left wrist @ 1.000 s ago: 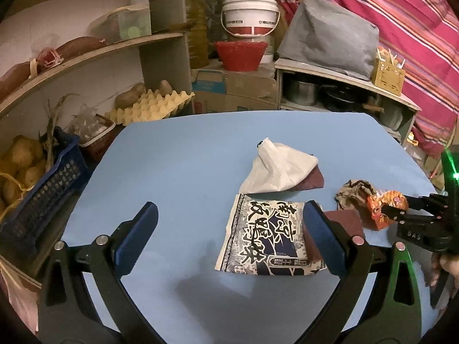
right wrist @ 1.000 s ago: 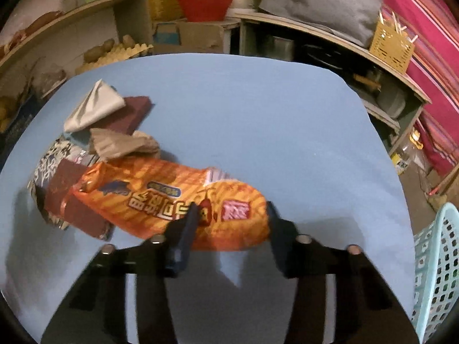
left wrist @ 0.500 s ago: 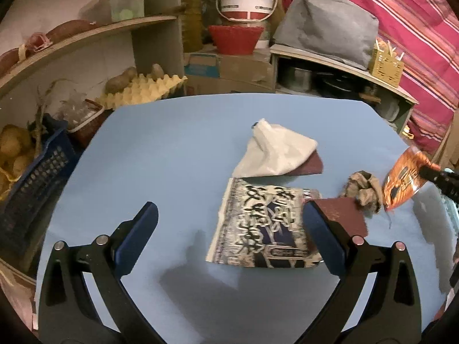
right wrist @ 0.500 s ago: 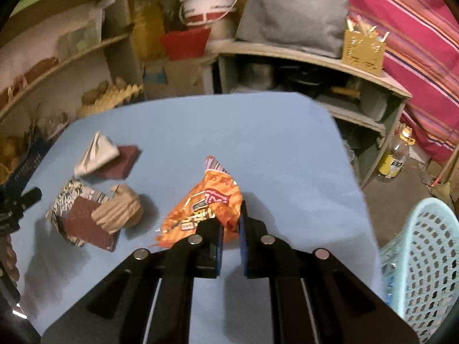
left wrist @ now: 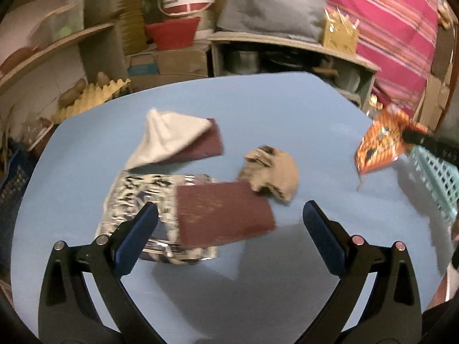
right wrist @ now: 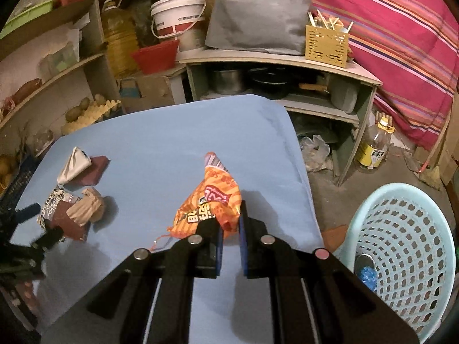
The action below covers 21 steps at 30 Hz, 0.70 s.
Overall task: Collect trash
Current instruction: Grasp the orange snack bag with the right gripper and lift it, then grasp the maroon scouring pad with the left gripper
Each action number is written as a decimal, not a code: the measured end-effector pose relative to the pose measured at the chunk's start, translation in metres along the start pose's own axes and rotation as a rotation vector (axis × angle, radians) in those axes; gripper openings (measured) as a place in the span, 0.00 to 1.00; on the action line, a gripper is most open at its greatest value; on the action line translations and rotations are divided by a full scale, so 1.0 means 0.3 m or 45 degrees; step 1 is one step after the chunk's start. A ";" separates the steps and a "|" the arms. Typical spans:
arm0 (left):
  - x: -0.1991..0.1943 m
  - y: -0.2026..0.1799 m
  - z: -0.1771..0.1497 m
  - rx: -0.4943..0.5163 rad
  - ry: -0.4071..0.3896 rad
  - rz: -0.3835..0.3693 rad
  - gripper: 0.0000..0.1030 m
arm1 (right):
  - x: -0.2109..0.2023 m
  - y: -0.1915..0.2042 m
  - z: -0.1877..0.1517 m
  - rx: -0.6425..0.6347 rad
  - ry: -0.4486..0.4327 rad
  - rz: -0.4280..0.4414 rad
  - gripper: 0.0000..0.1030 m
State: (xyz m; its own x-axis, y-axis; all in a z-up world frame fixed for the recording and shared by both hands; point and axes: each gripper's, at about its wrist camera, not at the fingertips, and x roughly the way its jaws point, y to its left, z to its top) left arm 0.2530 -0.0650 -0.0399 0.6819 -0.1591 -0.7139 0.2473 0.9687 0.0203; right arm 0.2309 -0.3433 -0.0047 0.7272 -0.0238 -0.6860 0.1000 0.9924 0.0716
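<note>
The right claw (right wrist: 229,229) is clamped on an orange snack wrapper (right wrist: 210,200), held clear above the blue worktop (right wrist: 172,132). A pale blue perforated basket (right wrist: 401,246) stands on the floor at lower right, beside the worktop edge. On the worktop's left side lie a white cloth (right wrist: 71,164), a crumpled brown paper (right wrist: 87,206) and a dark red card (right wrist: 68,225). The left claw (right wrist: 34,223) reaches in there.

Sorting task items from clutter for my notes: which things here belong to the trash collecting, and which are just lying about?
Job: orange snack wrapper in right claw; crumpled brown paper; black-and-white wrapper; laundry basket.
Lying about: white bucket; egg tray; oil bottle.
</note>
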 end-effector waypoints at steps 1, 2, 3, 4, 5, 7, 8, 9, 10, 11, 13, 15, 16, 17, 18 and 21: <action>0.014 -0.015 -0.002 -0.002 0.013 0.007 0.95 | -0.003 -0.011 -0.001 0.010 -0.003 0.004 0.09; 0.020 -0.019 -0.003 -0.012 0.021 0.002 0.95 | -0.004 -0.018 -0.003 0.016 -0.004 0.008 0.09; 0.031 -0.022 -0.003 -0.029 0.030 0.001 0.95 | -0.006 -0.027 -0.002 0.025 -0.003 0.015 0.09; 0.045 -0.024 0.000 -0.047 0.039 0.022 0.95 | -0.007 -0.033 -0.003 0.030 -0.004 0.020 0.09; 0.052 -0.022 0.000 -0.055 0.044 0.040 0.95 | -0.010 -0.038 -0.003 0.033 -0.007 0.023 0.09; 0.072 -0.012 0.004 -0.092 0.064 0.059 0.95 | -0.014 -0.040 -0.004 0.036 -0.011 0.028 0.09; 0.082 -0.004 0.003 -0.121 0.077 0.058 0.95 | -0.016 -0.042 -0.003 0.036 -0.015 0.030 0.09; 0.091 0.002 0.002 -0.143 0.086 0.062 0.95 | -0.018 -0.042 -0.004 0.035 -0.016 0.032 0.09; 0.100 0.002 0.000 -0.156 0.092 0.076 0.94 | -0.019 -0.042 -0.004 0.035 -0.018 0.033 0.09; 0.107 0.004 -0.001 -0.155 0.097 0.085 0.94 | -0.021 -0.043 -0.006 0.035 -0.019 0.034 0.09; 0.122 -0.002 -0.007 -0.143 0.115 0.100 0.94 | -0.022 -0.044 -0.008 0.034 -0.020 0.038 0.09; 0.123 -0.003 -0.006 -0.137 0.119 0.095 0.92 | -0.024 -0.044 -0.008 0.033 -0.023 0.040 0.09; 0.125 -0.003 -0.004 -0.134 0.119 0.092 0.89 | -0.026 -0.043 -0.008 0.033 -0.027 0.040 0.09; 0.129 0.000 -0.003 -0.130 0.123 0.096 0.87 | -0.031 -0.043 -0.007 0.034 -0.034 0.042 0.09; 0.133 0.004 -0.002 -0.127 0.129 0.096 0.77 | -0.036 -0.044 -0.007 0.037 -0.040 0.044 0.09; 0.133 0.019 0.001 -0.139 0.125 0.065 0.74 | -0.054 -0.048 -0.006 0.050 -0.057 0.055 0.09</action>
State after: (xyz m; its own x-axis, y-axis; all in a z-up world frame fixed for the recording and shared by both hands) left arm 0.2818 -0.0660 -0.0682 0.6198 -0.0949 -0.7790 0.1340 0.9909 -0.0140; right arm 0.2166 -0.3569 0.0042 0.7612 0.0125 -0.6484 0.0938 0.9872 0.1292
